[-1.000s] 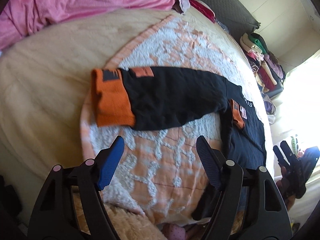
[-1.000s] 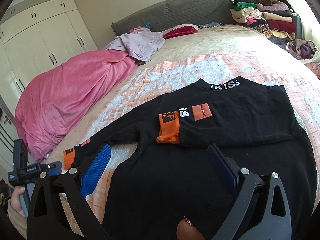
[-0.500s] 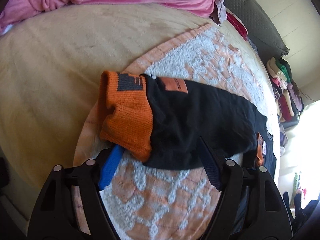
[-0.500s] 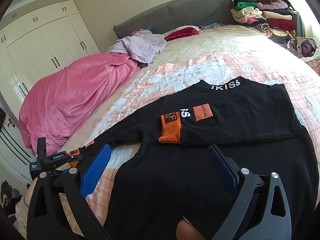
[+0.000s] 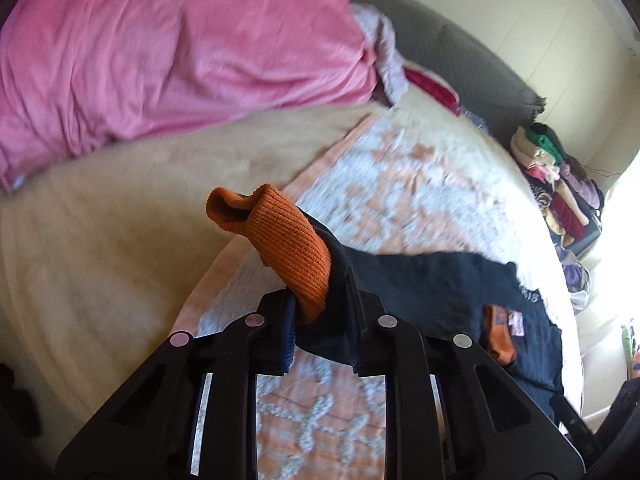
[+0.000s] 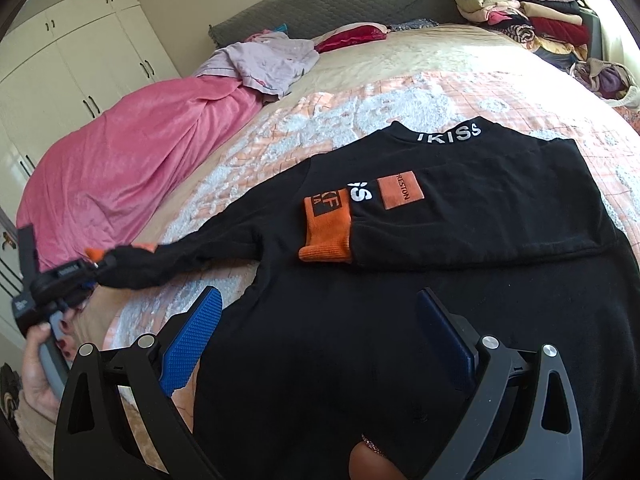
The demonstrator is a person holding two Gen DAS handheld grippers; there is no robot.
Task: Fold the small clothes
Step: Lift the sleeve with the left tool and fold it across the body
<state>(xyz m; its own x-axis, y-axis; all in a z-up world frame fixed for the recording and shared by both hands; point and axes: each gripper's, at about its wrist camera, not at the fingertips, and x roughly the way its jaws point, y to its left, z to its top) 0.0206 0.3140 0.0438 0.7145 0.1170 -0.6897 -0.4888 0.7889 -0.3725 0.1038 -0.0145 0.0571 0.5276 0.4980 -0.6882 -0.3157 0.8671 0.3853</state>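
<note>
A black sweatshirt (image 6: 400, 312) with orange cuffs lies spread on the bed, its right sleeve folded across the chest with its orange cuff (image 6: 326, 232) in the middle. My left gripper (image 5: 320, 320) is shut on the left sleeve's end, lifting the orange cuff (image 5: 288, 248) off the blanket; it shows at far left in the right wrist view (image 6: 68, 276). My right gripper (image 6: 316, 332) is open and empty, hovering over the sweatshirt's lower body.
An orange-and-white patterned blanket (image 6: 360, 108) covers the bed under the sweatshirt. A pink cover (image 6: 120, 160) is heaped on the left, with a lilac garment (image 6: 264, 60) near the grey headboard. A pile of folded clothes (image 6: 528, 12) stands at the back right.
My left gripper moved onto the left sleeve's cuff, closed on it and lifted it off the blanket. The right gripper stayed open and almost still.
</note>
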